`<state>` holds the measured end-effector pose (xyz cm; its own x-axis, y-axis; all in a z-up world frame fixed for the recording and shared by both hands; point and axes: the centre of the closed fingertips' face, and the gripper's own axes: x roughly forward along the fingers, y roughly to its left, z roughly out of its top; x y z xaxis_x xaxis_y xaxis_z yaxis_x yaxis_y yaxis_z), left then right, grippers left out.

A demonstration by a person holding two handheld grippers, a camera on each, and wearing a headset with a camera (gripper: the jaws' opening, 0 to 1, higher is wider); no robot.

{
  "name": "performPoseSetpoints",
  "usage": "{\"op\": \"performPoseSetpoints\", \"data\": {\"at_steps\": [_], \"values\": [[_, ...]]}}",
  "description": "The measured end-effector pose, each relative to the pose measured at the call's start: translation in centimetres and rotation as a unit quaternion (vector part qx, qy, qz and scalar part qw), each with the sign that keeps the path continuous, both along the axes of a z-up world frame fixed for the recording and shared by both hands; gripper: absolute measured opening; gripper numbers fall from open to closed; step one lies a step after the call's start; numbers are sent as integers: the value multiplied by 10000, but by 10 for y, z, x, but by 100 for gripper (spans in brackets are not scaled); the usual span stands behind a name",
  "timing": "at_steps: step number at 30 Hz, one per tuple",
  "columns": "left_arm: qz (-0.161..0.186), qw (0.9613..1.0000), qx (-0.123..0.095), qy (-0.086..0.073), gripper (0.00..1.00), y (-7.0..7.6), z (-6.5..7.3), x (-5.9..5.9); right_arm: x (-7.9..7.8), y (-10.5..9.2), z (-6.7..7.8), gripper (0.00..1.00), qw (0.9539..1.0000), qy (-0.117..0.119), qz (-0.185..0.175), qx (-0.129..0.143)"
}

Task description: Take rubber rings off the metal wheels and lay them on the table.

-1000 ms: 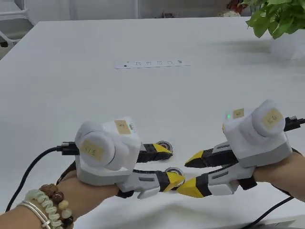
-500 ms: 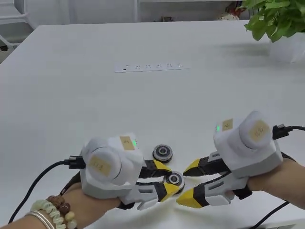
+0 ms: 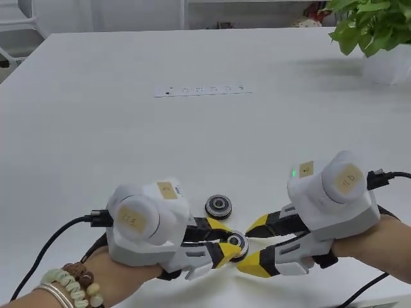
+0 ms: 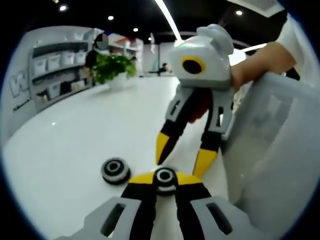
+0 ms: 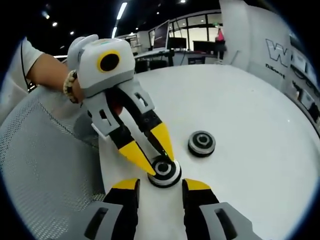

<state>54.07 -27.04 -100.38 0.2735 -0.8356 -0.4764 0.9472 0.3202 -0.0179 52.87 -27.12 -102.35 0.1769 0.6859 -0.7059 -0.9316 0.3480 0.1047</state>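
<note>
Left gripper (image 4: pixel 165 180) had its yellow tips pinched onto a metal wheel (image 5: pixel 164 171), a black rubber ring (image 5: pixel 172 177) round a silvery hub. Right gripper (image 5: pixel 162 185) stood parted and empty, that wheel at its 12 o'clock. Second wheel (image 3: pixel 219 206) lay at 11 o'clock of the held one on the white table (image 3: pixel 192 141), with a potted plant (image 3: pixel 372 22) at the far edge.

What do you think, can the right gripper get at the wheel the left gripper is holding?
Probably yes: the right gripper is open, aimed at the wheel, close, with nothing between. The left gripper clamps the wheel, so only part of its rim looks free.
</note>
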Motion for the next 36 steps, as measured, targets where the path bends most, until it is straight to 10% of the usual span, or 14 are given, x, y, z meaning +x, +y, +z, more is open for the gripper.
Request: {"op": "performPoseSetpoints", "data": {"at_steps": [18, 36], "values": [[-43, 9999, -122, -2, 14, -1, -1, 0, 2, -2, 0, 18, 9989, -371, 260, -143], [-35, 9999, -113, 13, 14, 0, -2, -1, 6, -9, -6, 7, 9997, -150, 21, -174]]}}
